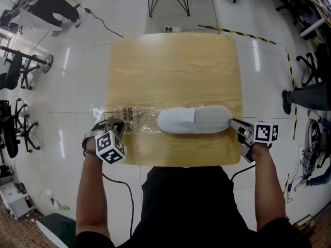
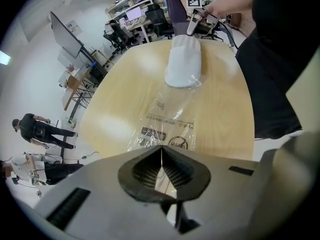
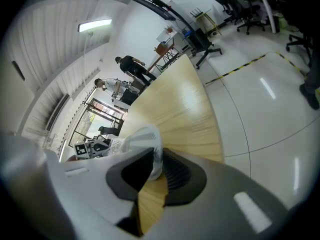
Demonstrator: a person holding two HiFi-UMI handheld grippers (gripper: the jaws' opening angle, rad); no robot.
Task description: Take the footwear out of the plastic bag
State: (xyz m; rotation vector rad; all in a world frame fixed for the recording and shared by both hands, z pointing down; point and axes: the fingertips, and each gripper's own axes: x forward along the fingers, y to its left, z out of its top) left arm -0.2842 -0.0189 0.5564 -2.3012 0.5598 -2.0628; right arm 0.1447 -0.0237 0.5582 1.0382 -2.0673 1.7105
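Left tongs (image 2: 161,156) were pressed together on the plastic bag (image 1: 124,117) end. Right tongs (image 3: 155,170) pinched the far end of the white slipper (image 1: 194,120), which lay on the worktop (image 1: 176,61), mostly clear of the bag mouth. Extraction step nearly done, apparently. The next move called for drawing the slipper rightward while the left anchored the bag.

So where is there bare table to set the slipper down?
The whole far half of the wooden table, beyond the plastic bag and the white slipper, is bare. The near strip is crowded. The left gripper is shut on the bag's end and the right gripper on the slipper's end.
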